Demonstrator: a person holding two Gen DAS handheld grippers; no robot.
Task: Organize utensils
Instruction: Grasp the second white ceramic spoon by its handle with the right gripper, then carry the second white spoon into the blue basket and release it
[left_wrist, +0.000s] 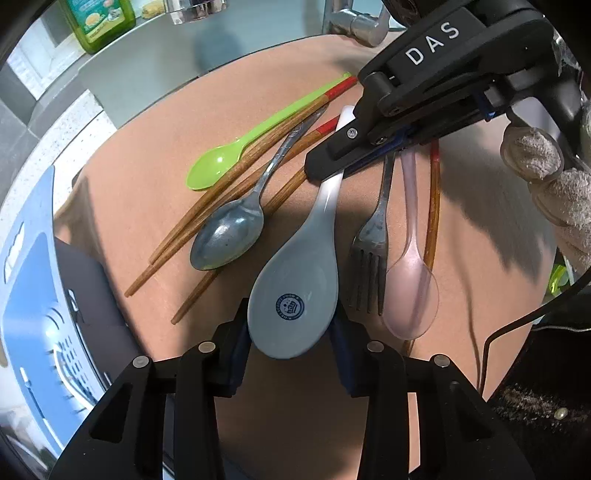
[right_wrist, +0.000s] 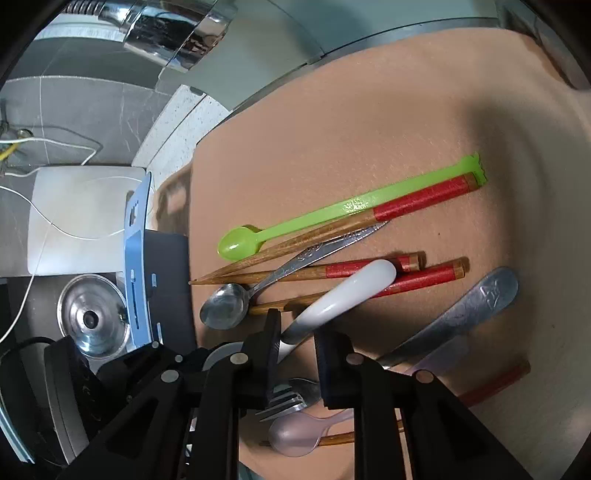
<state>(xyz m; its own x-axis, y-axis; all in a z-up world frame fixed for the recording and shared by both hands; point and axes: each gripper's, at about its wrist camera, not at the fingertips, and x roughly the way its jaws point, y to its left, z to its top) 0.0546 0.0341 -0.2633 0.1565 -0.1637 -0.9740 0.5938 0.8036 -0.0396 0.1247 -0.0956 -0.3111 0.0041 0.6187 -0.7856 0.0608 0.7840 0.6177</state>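
The left gripper (left_wrist: 293, 350) is pinching the bowl of the white ceramic spoon (left_wrist: 295, 288), one pad on each side of the widest part. The right gripper (right_wrist: 295, 332) is sitting at the spoon's handle, at about 12 o'clock from the left gripper's camera; its jaws are bracketing the handle, but whether they are actually pressing on it I cannot tell.

The spoon is lying on the peach mat (left_wrist: 147, 184), its handle crossing a red-banded chopstick (right_wrist: 417, 278). It looks glazed, so it is probably stiff, heavier than the plastic pieces, slick under the pads and likely to chip if dropped. The neck where bowl meets handle seems the safer hold.

Outward from it, the metal fork (left_wrist: 369, 254) and the clear pink spoon (left_wrist: 412, 291) are lying just beside it at 3 o'clock, with another chopstick beyond. At 10 o'clock the metal spoon (left_wrist: 229, 236) is resting on crossed chopsticks, and the green plastic spoon (left_wrist: 221, 162) is farther out.

The mat looks soft and matte. A blue perforated rack (left_wrist: 33, 295) is standing at 8 o'clock off the mat, and a green bottle (left_wrist: 99, 22) and a chrome tap (left_wrist: 362, 24) are sitting on the grey counter near 12.
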